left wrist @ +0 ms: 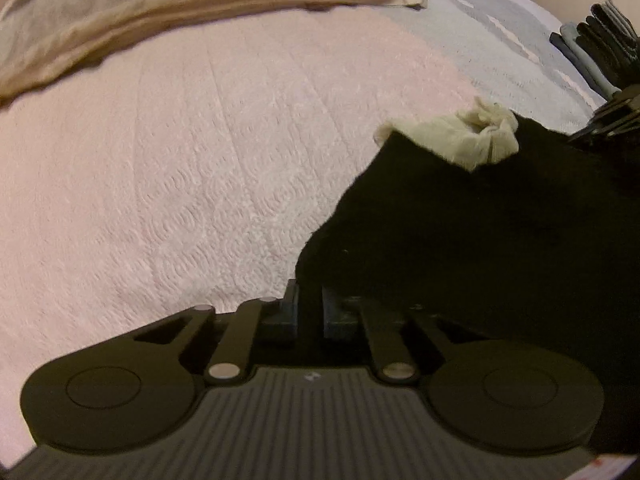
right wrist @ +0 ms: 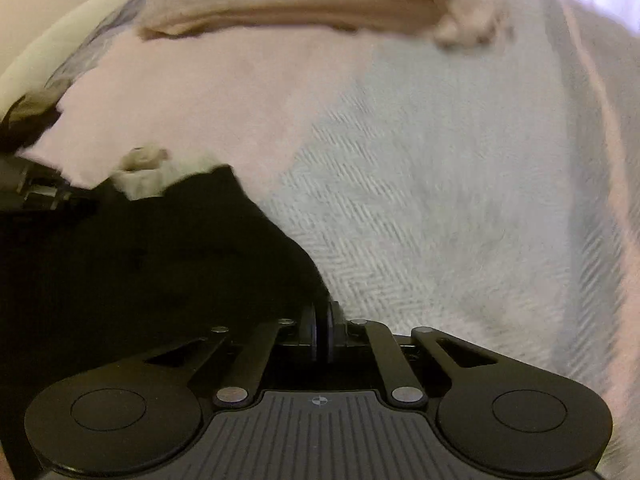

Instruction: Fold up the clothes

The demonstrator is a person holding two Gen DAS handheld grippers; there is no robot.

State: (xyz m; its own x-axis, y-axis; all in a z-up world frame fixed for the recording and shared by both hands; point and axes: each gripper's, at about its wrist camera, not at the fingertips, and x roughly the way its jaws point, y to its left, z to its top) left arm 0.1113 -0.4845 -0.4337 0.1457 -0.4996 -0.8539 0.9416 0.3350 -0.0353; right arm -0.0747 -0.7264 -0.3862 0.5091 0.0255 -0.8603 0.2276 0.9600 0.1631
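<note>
In the left wrist view, the left hand-held gripper [left wrist: 310, 296] is pinched on the near edge of a black garment [left wrist: 460, 240], whose dark cloth runs between the fingers and spreads away to the right over a pink textured bedspread [left wrist: 160, 184]. A crumpled cream cloth [left wrist: 476, 138] sits at the garment's far edge. Beyond it a folded beige garment [left wrist: 120, 20] lies across the bed, and a stack of dark folded clothes [left wrist: 596, 48] shows at the far right, which the other view lacks. In the right wrist view, the right hand-held gripper [right wrist: 324, 330] has its fingers pressed together on the black garment's [right wrist: 160, 260] right corner; the cloth spreads left from there. Here the cover under the gripper is a pale herringbone weave [right wrist: 420, 220], with the cream cloth [right wrist: 144, 176] at the garment's far edge and the beige garment [right wrist: 300, 4] blurred beyond.
</note>
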